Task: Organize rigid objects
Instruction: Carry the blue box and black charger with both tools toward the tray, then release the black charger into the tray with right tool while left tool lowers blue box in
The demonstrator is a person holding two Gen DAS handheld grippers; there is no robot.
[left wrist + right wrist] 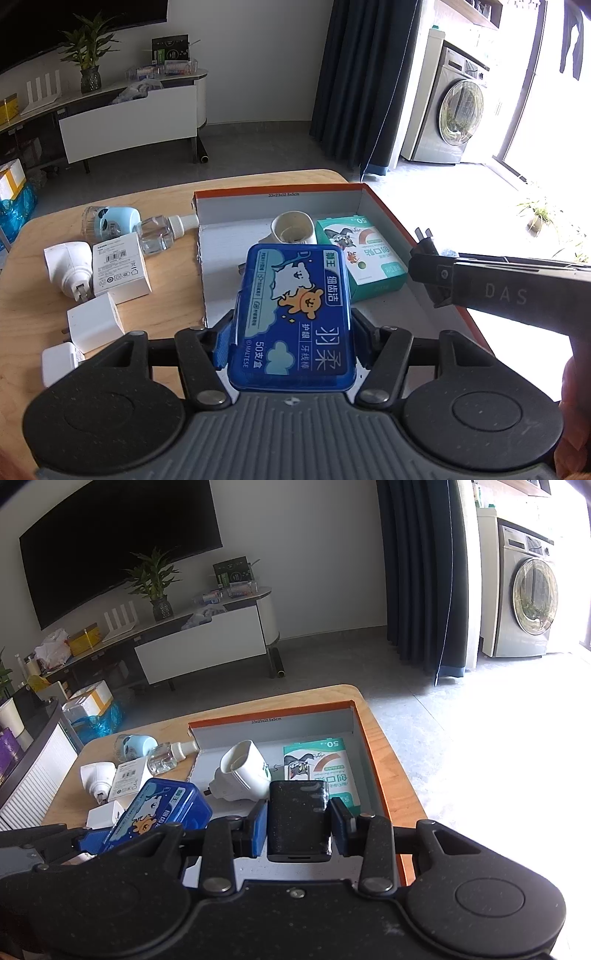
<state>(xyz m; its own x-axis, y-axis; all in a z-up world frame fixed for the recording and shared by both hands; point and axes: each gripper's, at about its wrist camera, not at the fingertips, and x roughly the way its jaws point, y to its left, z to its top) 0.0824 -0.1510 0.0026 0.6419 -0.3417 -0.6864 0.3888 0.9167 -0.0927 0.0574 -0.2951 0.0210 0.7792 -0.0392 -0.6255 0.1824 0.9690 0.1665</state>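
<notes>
My left gripper (pixel 291 332) is shut on a blue floss-pick box (pixel 293 317) and holds it above the near part of an orange-rimmed cardboard tray (pixel 277 194). My right gripper (pixel 298 821) is shut on a black rectangular block (pixel 297 819) over the tray (pixel 269 713). The blue box (pixel 155 812) and the left gripper also show at the left of the right wrist view. Inside the tray lie a green plaster box (pixel 364 254) (pixel 321 768) and a white plug-in device (pixel 293 227) (pixel 242 771).
On the wooden table (pixel 37 295) left of the tray lie a clear bottle (pixel 159 232), a light-blue device (pixel 110 221), a white plug adapter (pixel 70 269), a white labelled box (pixel 118 267) and small white chargers (pixel 94 325). The table's edge runs just right of the tray.
</notes>
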